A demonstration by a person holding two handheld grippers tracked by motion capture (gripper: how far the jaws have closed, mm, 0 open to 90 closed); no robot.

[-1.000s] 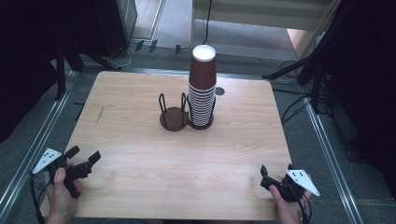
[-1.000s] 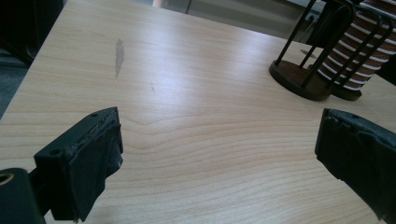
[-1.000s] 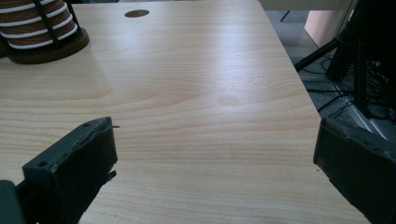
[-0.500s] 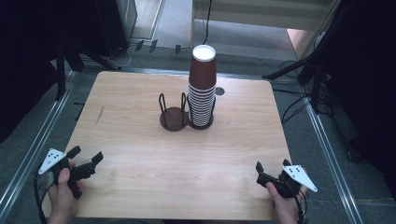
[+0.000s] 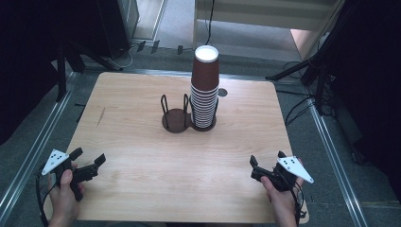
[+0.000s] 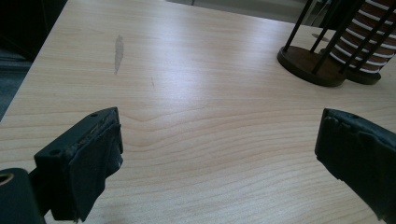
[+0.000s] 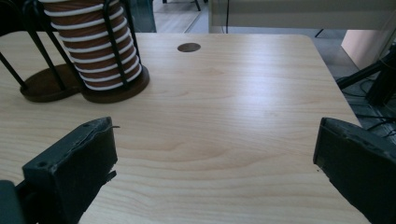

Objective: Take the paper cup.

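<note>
Sitting mid-table toward the far edge: a two-slot dark cup holder [image 5: 188, 118] with round wooden-looking bases and thin black wire uprights. Right slot holds a tall stack of paper cups [image 5: 204, 90], brown with white rims, nested upside down, white base of the top one facing up. Left slot empty, base bare. The stack's banded rims sit inside the wire rods in the right gripper view [image 7: 95, 44].

Table [image 5: 142, 156] is light wood-grain laminate, rounded corners, smooth with a slight sheen. Dark elongated scuff [image 6: 118, 53] near its left side; small round dark spot [image 7: 188, 47] beyond the cups near the far edge.

Left gripper [image 5: 87, 163] at the near-left corner, held in a hand [image 5: 64, 194], jaws spread wide, nothing between them. Right gripper [image 5: 267, 163] at the near-right corner, jaws likewise wide apart and empty. Jaw pads look black, matte, blocky, with worn edges. Both well apart from the holder.

Room: grey floor, metal rails along both table sides, black stand legs and cables around, a pale panel beyond.
</note>
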